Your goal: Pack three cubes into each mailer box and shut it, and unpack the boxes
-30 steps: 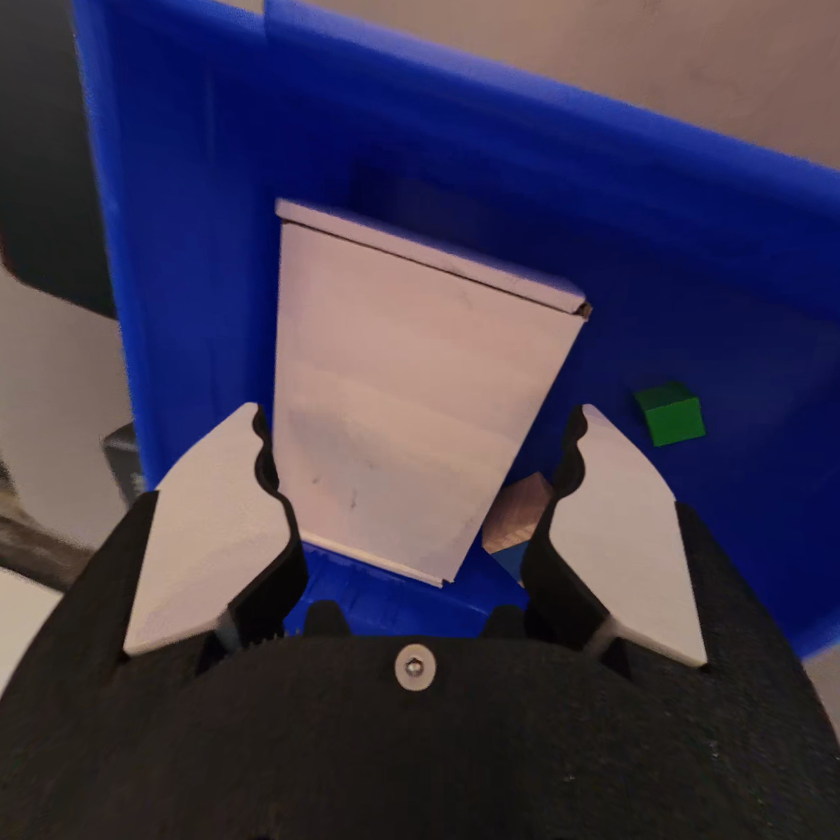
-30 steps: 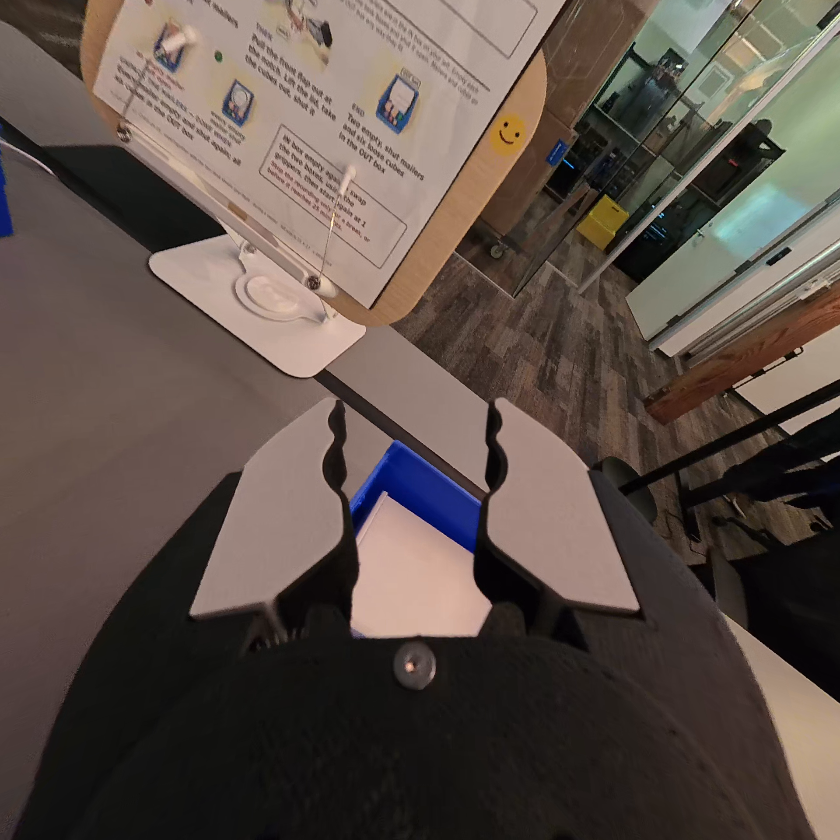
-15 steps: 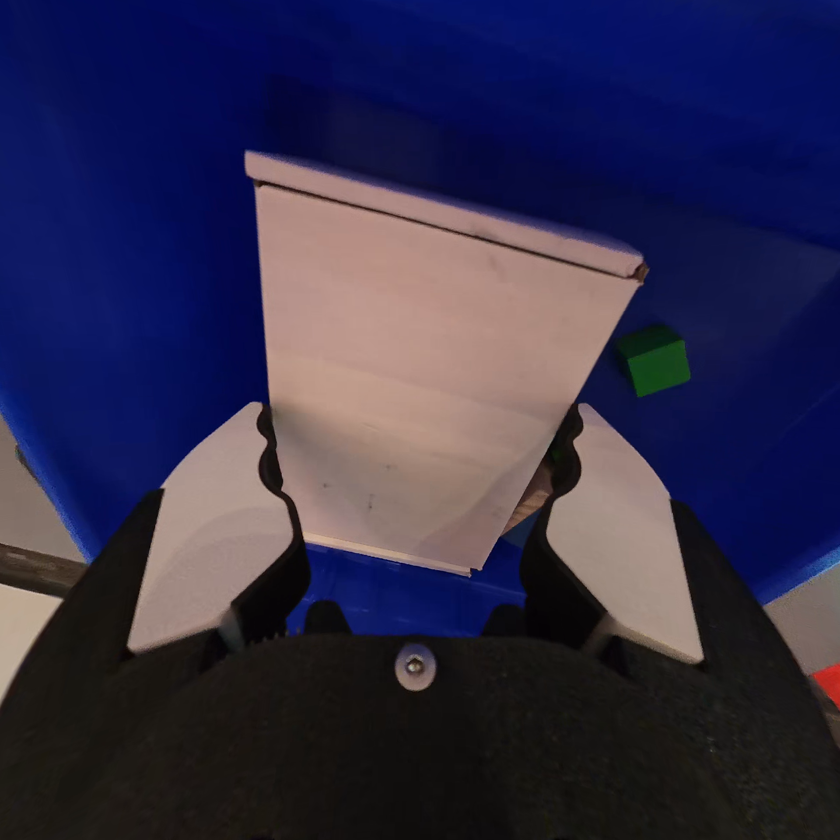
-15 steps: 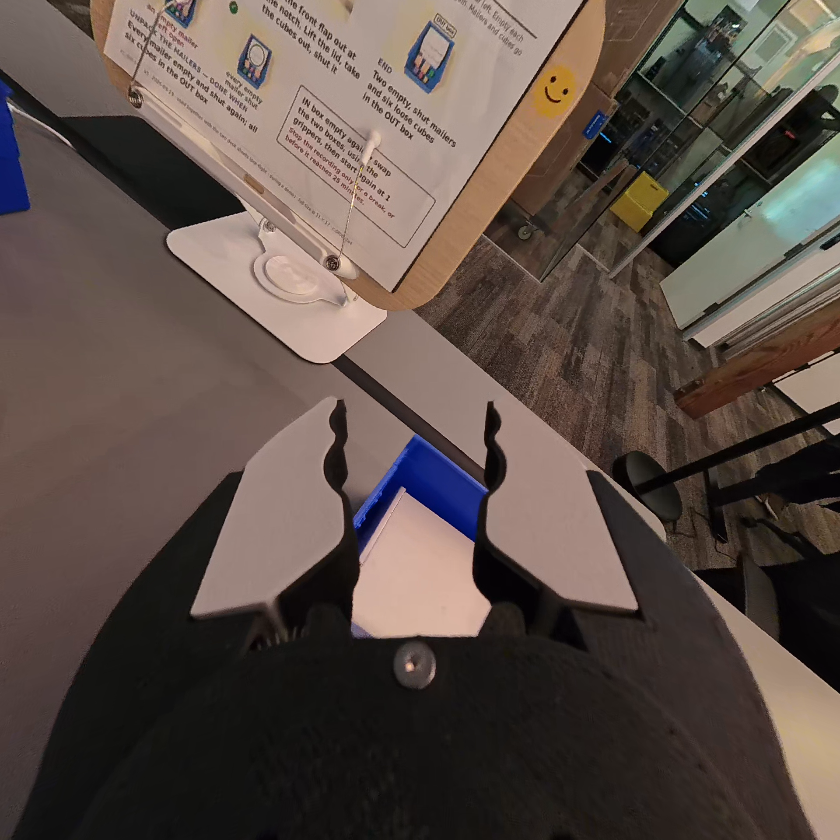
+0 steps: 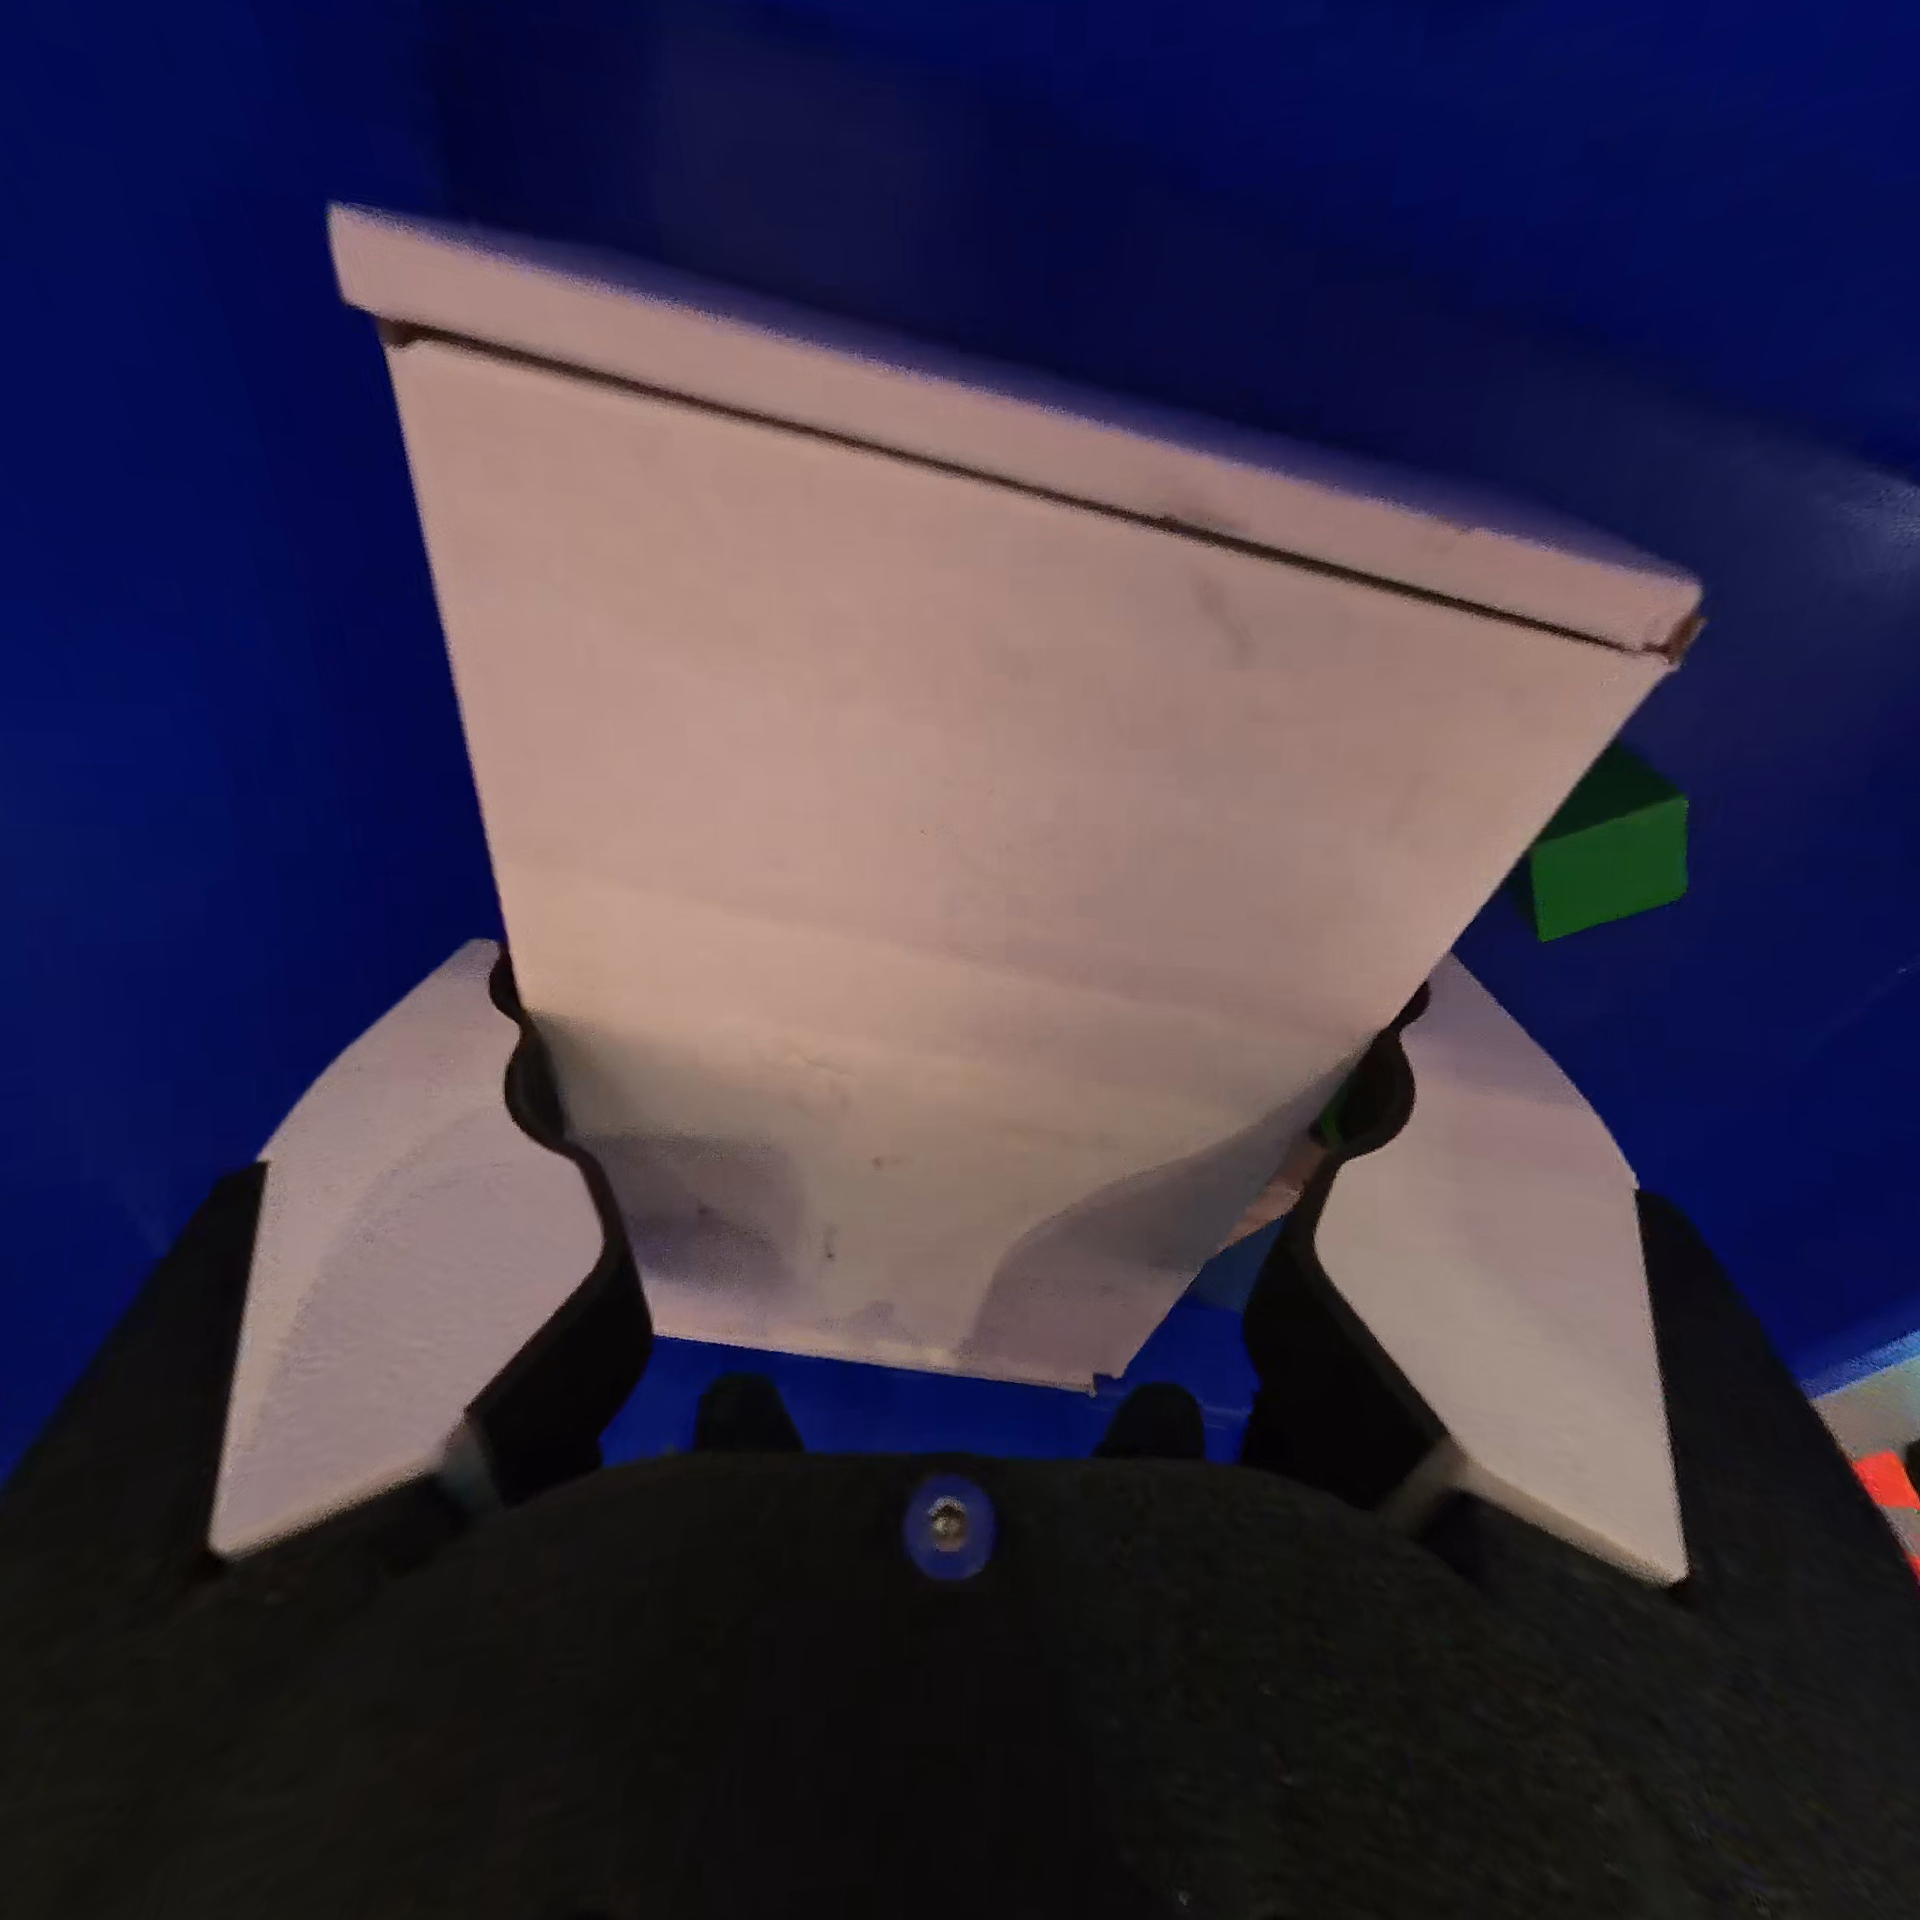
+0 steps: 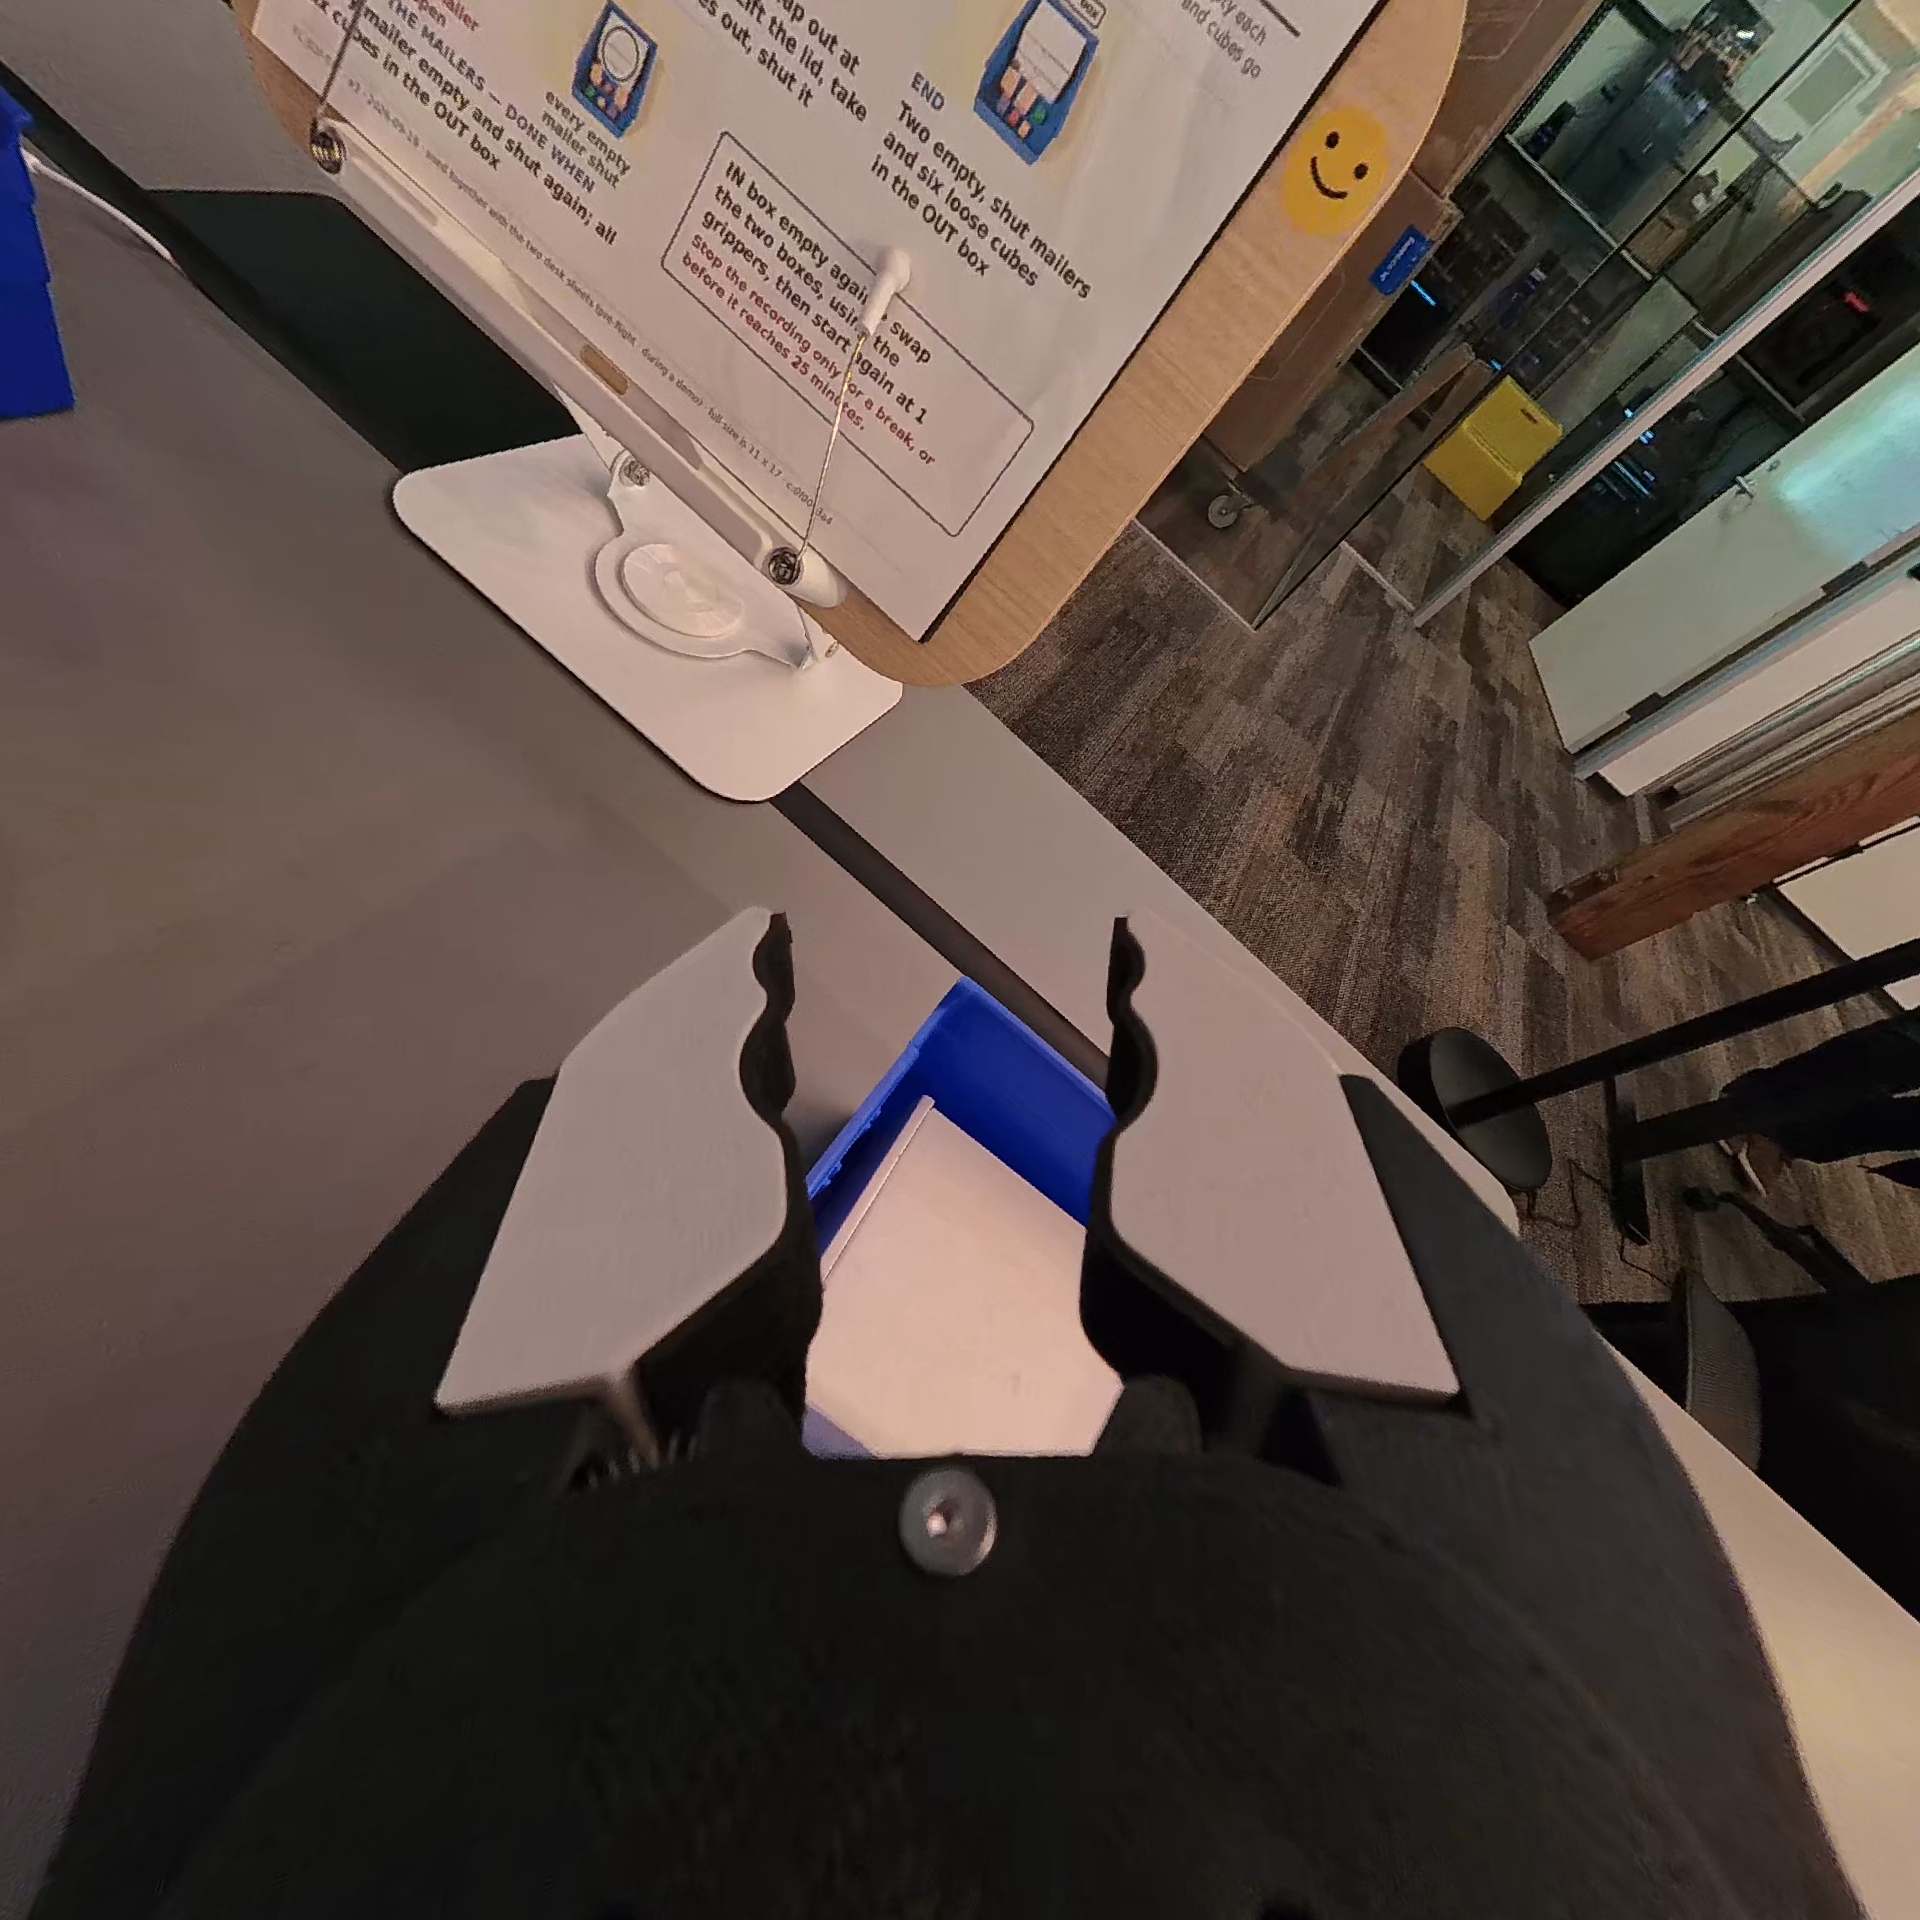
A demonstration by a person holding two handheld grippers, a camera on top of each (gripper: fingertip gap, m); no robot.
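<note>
**Left gripper closes in on the mailer box**

Closer than a second ago, the left gripper now straddles the shut white mailer box, which fills mid-frame inside the blue bin. Its fingers are wide, touching or nearly touching the box sides; a grasp looks imminent. A green cube peeks out at right. The right gripper waits half-open, empty, above another white box.
</note>
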